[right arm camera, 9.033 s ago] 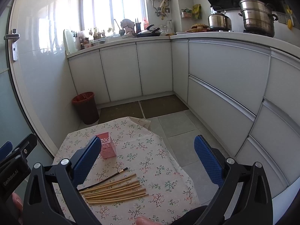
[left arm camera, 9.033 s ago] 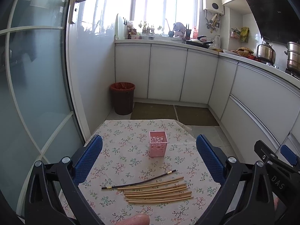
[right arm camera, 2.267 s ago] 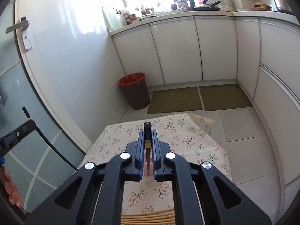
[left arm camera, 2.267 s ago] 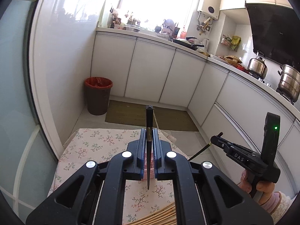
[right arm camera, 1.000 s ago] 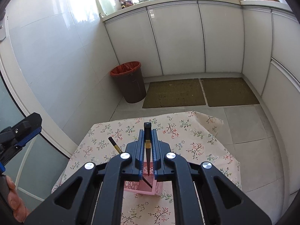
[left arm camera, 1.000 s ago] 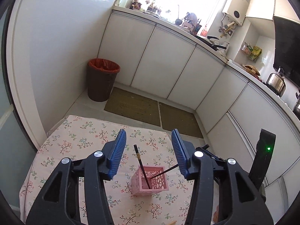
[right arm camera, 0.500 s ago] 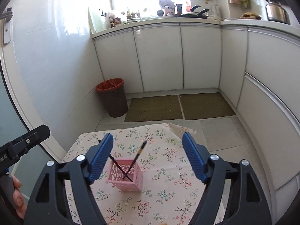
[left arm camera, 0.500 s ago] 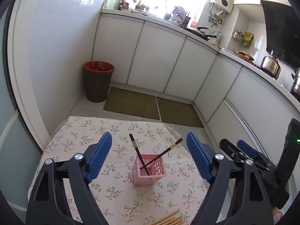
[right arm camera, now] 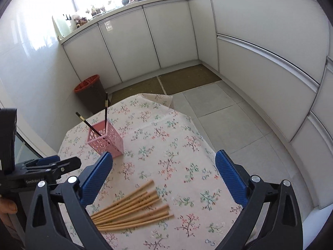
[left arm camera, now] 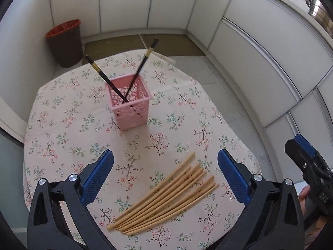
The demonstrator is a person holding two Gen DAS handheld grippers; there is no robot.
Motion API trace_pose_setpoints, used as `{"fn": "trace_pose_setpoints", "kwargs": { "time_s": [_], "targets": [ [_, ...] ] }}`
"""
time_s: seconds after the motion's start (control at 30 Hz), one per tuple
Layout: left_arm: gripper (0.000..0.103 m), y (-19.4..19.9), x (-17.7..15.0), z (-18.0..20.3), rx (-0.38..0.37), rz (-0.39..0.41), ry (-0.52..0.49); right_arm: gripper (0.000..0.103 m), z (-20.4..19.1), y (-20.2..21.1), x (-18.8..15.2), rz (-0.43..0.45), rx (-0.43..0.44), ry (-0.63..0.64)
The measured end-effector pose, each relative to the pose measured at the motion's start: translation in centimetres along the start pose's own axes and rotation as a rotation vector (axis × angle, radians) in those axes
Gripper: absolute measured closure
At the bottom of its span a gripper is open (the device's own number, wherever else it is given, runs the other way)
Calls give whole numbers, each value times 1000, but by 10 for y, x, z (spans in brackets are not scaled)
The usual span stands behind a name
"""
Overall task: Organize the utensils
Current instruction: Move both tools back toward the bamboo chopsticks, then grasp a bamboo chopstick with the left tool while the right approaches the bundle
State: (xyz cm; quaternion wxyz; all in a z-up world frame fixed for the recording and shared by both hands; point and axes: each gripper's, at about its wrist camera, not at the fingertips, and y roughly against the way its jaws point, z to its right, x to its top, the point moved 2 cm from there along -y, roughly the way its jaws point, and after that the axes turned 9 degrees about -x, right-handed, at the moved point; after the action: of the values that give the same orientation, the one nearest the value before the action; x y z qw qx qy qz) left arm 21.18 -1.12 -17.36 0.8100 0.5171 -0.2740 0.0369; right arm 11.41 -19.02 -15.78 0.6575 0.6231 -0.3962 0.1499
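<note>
A pink perforated holder (left arm camera: 131, 106) stands upright on the floral tablecloth (left arm camera: 62, 125) and holds two black chopsticks (left arm camera: 104, 77) that lean apart. It also shows in the right wrist view (right arm camera: 106, 140). A bundle of several bamboo chopsticks (left arm camera: 166, 193) lies flat on the cloth in front of the holder, also seen in the right wrist view (right arm camera: 133, 210). My left gripper (left arm camera: 165, 179) is open and empty above the bundle. My right gripper (right arm camera: 163, 180) is open and empty above the bundle's right end.
A brown bin with a red liner (left arm camera: 64, 41) stands on the floor beyond the table. White cabinets (right arm camera: 260, 48) run along the back and right. The table's right edge (right arm camera: 199, 133) drops to grey floor tiles.
Both grippers have pulled back and tilted down from the holder toward the bamboo bundle. Both stay open. The two black chopsticks stay in the holder.
</note>
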Motion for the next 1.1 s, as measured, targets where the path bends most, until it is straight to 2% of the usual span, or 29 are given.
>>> {"fn": "trace_pose_setpoints", "kwargs": {
  "time_s": [0.1,0.3,0.47,0.63,0.73,0.8,0.97,1.07,1.1],
  "targets": [
    [7,-26,-3,5,1,-84,-7,7,4,2,-22,-42,-39,33],
    [7,-75,-8,11,-25,-199,15,7,22,-17,-63,-247,-2,-5],
    [7,-112,-11,29,72,-306,-103,7,37,-36,-83,-405,57,-117],
    [10,-136,-17,46,129,-359,-220,7,39,-47,-88,-460,60,-147],
    [24,-148,-18,45,133,-386,-222,7,41,-53,-92,-495,62,-167],
    [37,-156,-15,42,131,-396,-203,7,44,-57,-92,-517,65,-179],
    [63,-174,-17,30,121,-445,-179,7,47,-63,-96,-538,55,-197],
    [73,-183,-25,29,125,-479,-206,7,49,-69,-97,-556,51,-205],
    [74,-183,-26,31,126,-464,-226,7,49,-70,-98,-563,51,-209]
  ]
}}
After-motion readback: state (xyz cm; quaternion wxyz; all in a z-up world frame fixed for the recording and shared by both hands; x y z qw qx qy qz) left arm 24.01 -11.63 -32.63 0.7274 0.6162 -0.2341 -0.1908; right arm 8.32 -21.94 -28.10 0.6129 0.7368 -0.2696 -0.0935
